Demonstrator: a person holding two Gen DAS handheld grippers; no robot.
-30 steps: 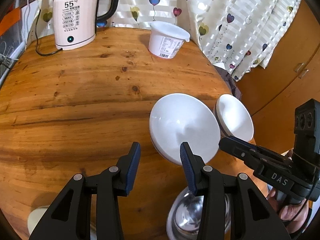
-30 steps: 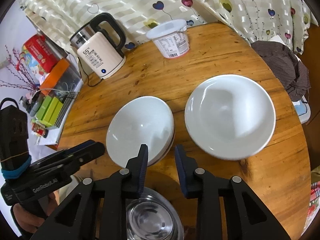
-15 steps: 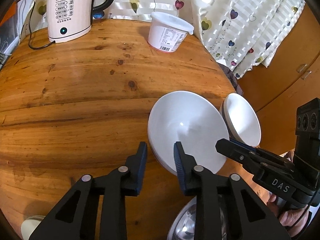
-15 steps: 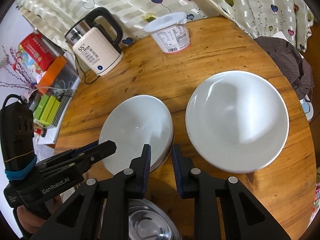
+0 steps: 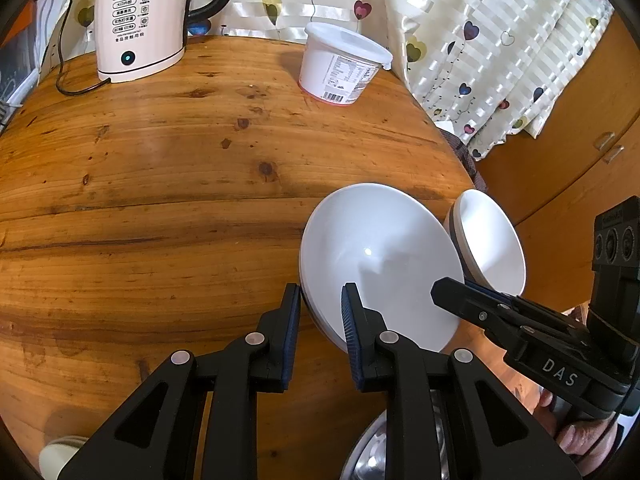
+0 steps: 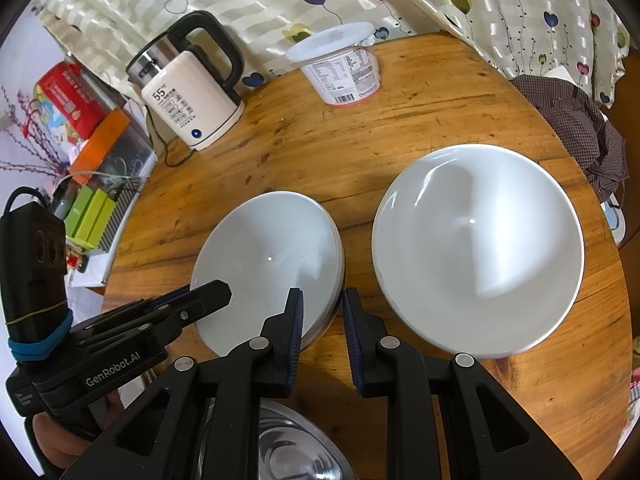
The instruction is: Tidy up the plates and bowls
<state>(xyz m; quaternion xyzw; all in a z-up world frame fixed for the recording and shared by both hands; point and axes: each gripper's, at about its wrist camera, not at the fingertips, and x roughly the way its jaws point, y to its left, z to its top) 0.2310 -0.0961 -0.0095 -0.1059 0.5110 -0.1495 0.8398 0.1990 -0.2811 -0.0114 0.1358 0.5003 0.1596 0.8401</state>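
Bowl stack [image 5: 376,264]: your left gripper [image 5: 320,312] is closing astride its near-left rim.
Right gripper [image 6: 322,314]: you clamp its opposite rim.
Second stack [image 6: 476,248]: alongside.

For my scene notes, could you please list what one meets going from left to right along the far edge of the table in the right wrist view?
Electric kettle → white plastic tub → dark checked cloth draped at the table's right edge.
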